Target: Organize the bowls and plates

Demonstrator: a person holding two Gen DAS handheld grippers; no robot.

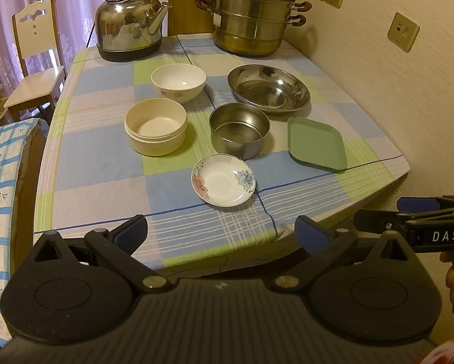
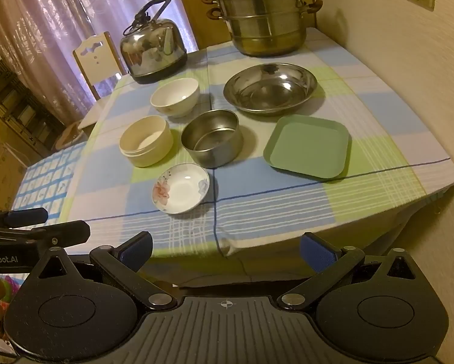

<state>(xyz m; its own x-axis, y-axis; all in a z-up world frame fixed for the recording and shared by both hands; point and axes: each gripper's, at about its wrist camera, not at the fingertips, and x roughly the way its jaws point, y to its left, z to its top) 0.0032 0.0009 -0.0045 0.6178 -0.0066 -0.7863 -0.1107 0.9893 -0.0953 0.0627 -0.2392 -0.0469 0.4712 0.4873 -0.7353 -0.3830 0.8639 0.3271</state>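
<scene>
Your left tongs (image 1: 220, 236) and right tongs (image 2: 225, 250) hang wide open, empty, short of the surface's (image 1: 99, 176) near edge. Nearest: one floral saucer (image 1: 223, 180), upright. Behind it, one steel bowl (image 1: 239, 130) with one cream tub (image 1: 155, 130) to its left, apart. To the right, one green square plate (image 1: 316, 142), flat, corners skewed to the cloth's checks. Further back: one white bowl (image 1: 178, 82) and one wide steel dish (image 1: 268, 88). All open side up, none stacked. Farthest: kettle (image 1: 129, 21) and steamer pot (image 1: 252, 15).
</scene>
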